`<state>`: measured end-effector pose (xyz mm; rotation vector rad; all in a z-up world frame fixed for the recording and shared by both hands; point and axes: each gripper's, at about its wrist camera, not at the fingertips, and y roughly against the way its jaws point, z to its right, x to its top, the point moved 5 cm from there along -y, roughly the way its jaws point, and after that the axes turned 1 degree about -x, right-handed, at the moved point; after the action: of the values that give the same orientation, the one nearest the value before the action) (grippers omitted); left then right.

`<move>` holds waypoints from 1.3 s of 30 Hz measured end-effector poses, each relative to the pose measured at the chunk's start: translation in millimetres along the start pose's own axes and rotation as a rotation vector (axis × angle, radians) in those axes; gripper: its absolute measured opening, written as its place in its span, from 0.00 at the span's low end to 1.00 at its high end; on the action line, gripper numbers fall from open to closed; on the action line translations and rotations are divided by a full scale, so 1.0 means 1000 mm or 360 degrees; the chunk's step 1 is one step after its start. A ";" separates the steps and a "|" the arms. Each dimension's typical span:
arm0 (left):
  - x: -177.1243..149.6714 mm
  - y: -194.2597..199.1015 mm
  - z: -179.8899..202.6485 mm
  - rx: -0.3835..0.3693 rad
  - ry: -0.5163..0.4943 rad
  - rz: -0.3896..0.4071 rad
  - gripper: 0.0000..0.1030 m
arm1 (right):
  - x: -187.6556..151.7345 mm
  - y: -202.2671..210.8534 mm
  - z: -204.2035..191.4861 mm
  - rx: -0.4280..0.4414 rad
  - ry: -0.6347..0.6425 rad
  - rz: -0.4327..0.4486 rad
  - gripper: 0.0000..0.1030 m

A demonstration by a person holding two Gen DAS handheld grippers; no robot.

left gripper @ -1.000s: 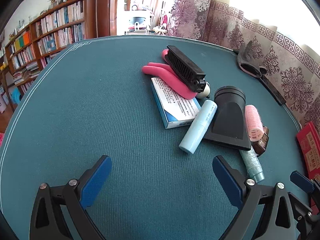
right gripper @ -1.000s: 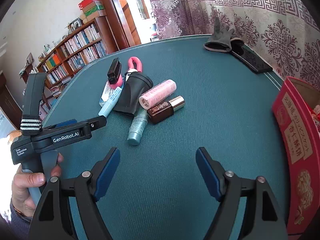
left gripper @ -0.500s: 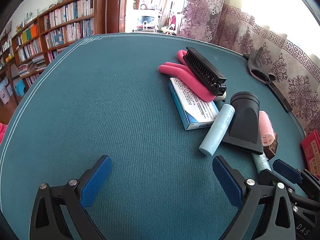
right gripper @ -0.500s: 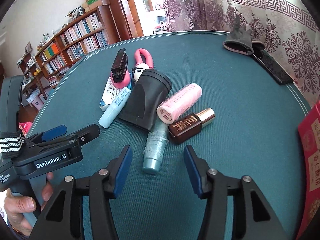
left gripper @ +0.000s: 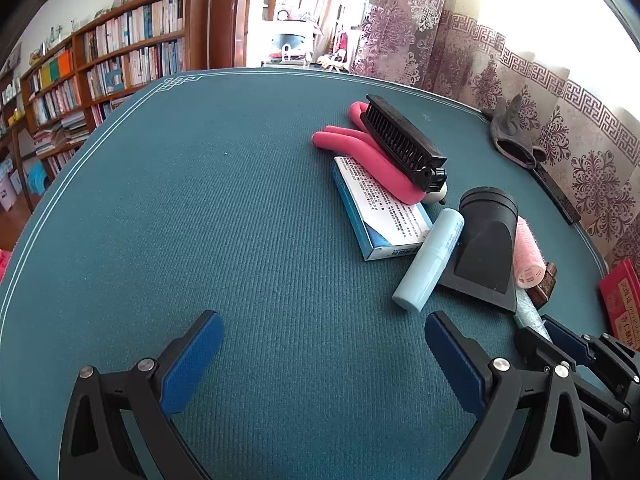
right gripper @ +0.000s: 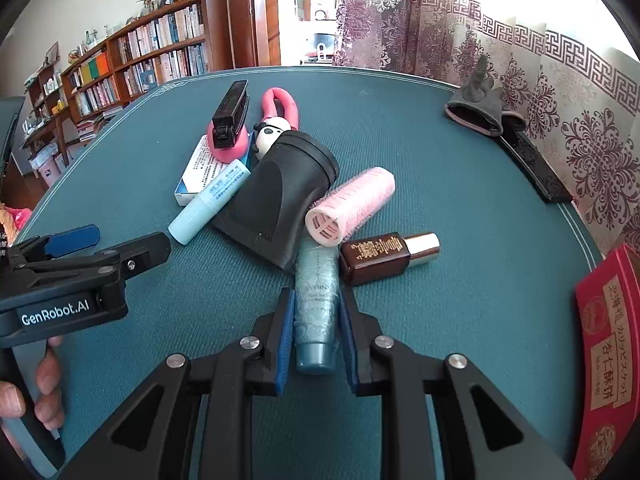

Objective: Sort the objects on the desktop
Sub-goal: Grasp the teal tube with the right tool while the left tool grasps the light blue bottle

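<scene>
A pile of objects lies on the green table (right gripper: 460, 200). It holds a black nozzle (right gripper: 280, 196), a pink hair roller (right gripper: 352, 204), a brown bottle (right gripper: 380, 258), a light blue stick (right gripper: 208, 204), a blue-white box (right gripper: 200, 168) and a black comb (right gripper: 230, 114). A teal tube (right gripper: 316, 280) sticks out of the pile toward me. My right gripper (right gripper: 316, 300) is closing on this tube, its blue pads against both sides. My left gripper (left gripper: 322, 324) hovers open over bare cloth, left of the pile, with nothing between its fingers.
A red box (right gripper: 608, 340) stands at the right edge. A grey glove (right gripper: 476, 108) and a black strip (right gripper: 532, 168) lie at the far right by the curtain. A pink looped bar (left gripper: 360, 152) and a panda figure (right gripper: 272, 132) sit within the pile. A hand (right gripper: 44, 392) holds the left gripper's handle.
My right gripper came forward to the pile and its jaws went from wide open to closed around the teal tube. The left gripper stayed open and hardly moved.
</scene>
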<state>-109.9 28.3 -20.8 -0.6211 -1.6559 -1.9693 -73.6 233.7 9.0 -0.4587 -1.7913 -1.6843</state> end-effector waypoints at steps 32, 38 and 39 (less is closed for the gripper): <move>0.046 -0.047 0.052 -0.0043 -0.0110 -0.0098 0.99 | -0.048 0.035 0.047 0.0139 -0.0263 0.0045 0.24; 0.032 -0.044 0.061 -0.0076 -0.0200 -0.0070 0.90 | -0.048 0.036 0.047 0.0144 -0.0268 0.0045 0.24; 0.031 -0.041 0.062 -0.0085 -0.0210 -0.0062 0.85 | -0.048 0.036 0.046 0.0144 -0.0268 0.0045 0.24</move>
<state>-158.2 92.7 -22.7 -0.7590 -1.7090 -2.0451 -24.5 291.5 5.9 -0.5982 -1.9625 -1.5777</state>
